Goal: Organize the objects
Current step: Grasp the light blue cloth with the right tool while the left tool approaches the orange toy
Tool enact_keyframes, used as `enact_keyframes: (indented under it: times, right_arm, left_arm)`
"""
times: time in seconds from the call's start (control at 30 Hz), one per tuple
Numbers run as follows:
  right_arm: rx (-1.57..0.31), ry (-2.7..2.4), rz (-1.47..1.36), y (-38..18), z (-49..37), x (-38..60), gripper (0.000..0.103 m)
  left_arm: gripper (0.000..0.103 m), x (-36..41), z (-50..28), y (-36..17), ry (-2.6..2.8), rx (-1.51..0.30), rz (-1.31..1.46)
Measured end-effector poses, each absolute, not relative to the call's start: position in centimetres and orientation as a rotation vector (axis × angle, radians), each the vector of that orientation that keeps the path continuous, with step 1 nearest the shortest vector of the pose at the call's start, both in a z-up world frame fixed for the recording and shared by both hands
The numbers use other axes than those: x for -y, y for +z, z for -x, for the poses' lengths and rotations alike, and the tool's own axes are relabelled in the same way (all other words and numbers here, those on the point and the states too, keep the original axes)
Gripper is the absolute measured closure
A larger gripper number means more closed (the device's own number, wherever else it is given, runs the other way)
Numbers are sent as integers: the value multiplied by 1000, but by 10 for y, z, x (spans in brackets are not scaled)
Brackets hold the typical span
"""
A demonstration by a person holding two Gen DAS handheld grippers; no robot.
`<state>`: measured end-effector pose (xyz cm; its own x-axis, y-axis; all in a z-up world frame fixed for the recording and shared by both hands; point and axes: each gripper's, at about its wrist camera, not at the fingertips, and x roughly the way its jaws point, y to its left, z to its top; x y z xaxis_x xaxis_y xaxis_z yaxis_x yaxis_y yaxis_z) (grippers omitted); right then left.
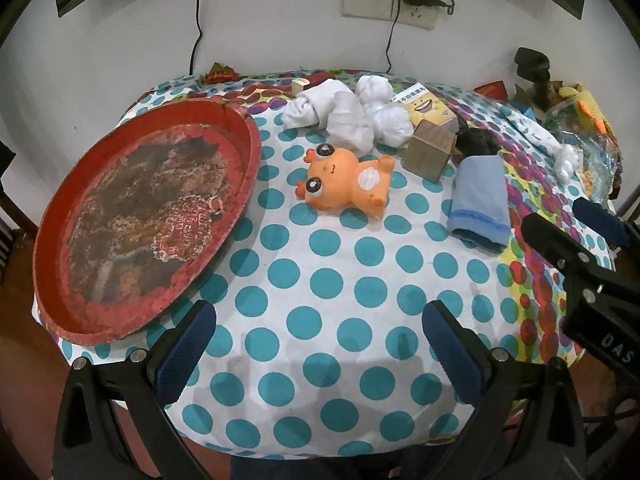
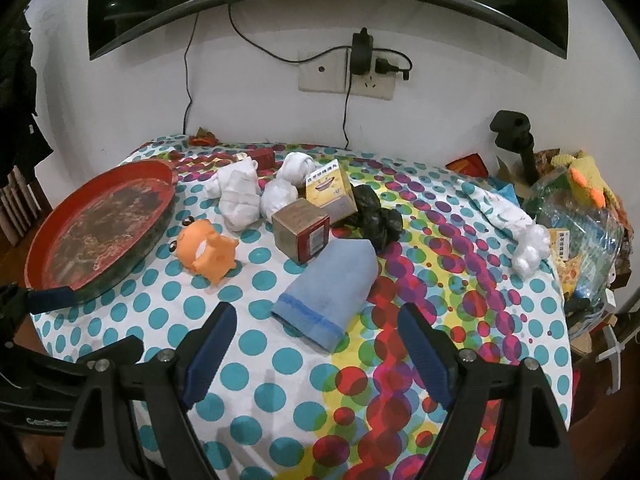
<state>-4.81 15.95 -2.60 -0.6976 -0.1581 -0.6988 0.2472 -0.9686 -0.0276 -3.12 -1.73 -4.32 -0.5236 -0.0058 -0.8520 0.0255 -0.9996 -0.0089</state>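
Observation:
An orange toy figure lies on its back on the dotted cloth, right of a worn red round tray. Behind it sit white sock bundles, a brown cardboard cube, a yellow box and a black bundle. A folded light-blue cloth lies just ahead of my right gripper. My left gripper hovers open over bare cloth near the front edge. Both grippers are open with nothing between their fingers.
A white rolled sock lies at the right. A clutter of bags and a yellow knitted toy fills the far right edge, with a black stand behind. A wall with sockets and cables backs the table.

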Motion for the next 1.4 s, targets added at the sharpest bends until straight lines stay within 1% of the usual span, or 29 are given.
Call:
enact_keyframes:
  times: [0.13, 0.37, 0.57, 0.8, 1.13, 1.27, 1.3, 1.37, 1.4]
  right_arm:
    - [-169, -2698, -1127, -35, 57, -162, 18]
    - [-214, -2698, -1176, -52, 76, -160, 18]
    - [-182, -2692, -1221, -63, 103, -156, 18]
    - [-198, -2688, -1282, -78, 129, -151, 18]
    - [-179, -2673, -1305, -88, 141, -151, 18]
    - [-206, -2682, -1299, -90, 144, -151, 19]
    - [-210, -2679, -1300, -90, 145, -151, 20]
    - [-206, -2663, -1303, -92, 147, -152, 35]
    - [-204, -2654, -1310, -93, 148, -153, 48]
  left_arm:
    - [0, 21, 36, -49, -2711, -43, -1542]
    - [0, 23, 45, -56, -2698, -41, -1568]
    - [0, 22, 54, -60, -2688, -22, -1576]
    - [0, 20, 65, -63, -2677, -14, -1599]
    - [0, 13, 75, -69, -2664, 7, -1627]
    - [0, 13, 77, -70, -2660, 12, -1630]
    - [0, 13, 76, -70, -2660, 10, -1630]
    - [0, 13, 78, -70, -2659, 5, -1631]
    - [0, 13, 78, -70, -2657, 9, -1632]
